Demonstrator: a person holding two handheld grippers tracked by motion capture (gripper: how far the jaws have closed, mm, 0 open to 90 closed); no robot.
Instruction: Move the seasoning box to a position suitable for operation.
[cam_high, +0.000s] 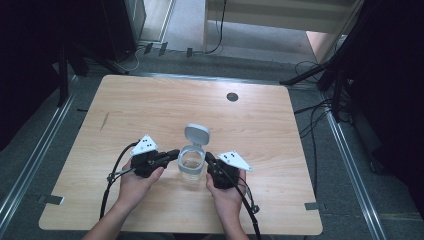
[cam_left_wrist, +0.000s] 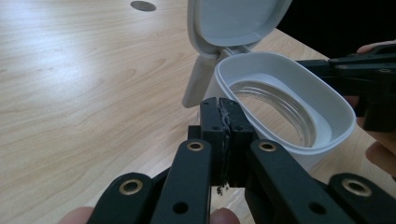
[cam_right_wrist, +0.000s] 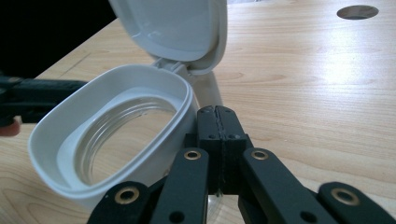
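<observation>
- From the high view, a clear jar (cam_high: 191, 167) stood upright near the table's near edge, between the two grippers, its grey flip lid (cam_high: 197, 133) swung open and leaning toward the far side.
- The jar's oval collar ran lengthwise from near to far; the jar looked empty.
- The left gripper (cam_high: 173, 154) pointed right at the jar's rim, the right gripper (cam_high: 208, 157) pointed up and left at its other side; both tips lay just beside the collar.
- The table (cam_high: 150, 105) was pale wood with rounded corners and a round dark grommet (cam_high: 232, 97) near its far edge; grey floor, cables and dark stands surrounded it.
- Along the left gripper view, the jaws were pressed together with nothing between them, just short of the white collar (cam_left_wrist: 299, 74); whether they touched it I cannot tell. The lid (cam_left_wrist: 233, 23) stood open beyond, and the other gripper (cam_left_wrist: 359, 70) showed at right.
- Along the right gripper view, the jaws were likewise closed and empty, tips beside the collar (cam_right_wrist: 60, 126), the lid (cam_right_wrist: 173, 28) raised behind. The jar's threaded glass mouth (cam_right_wrist: 116, 135) held nothing.
</observation>
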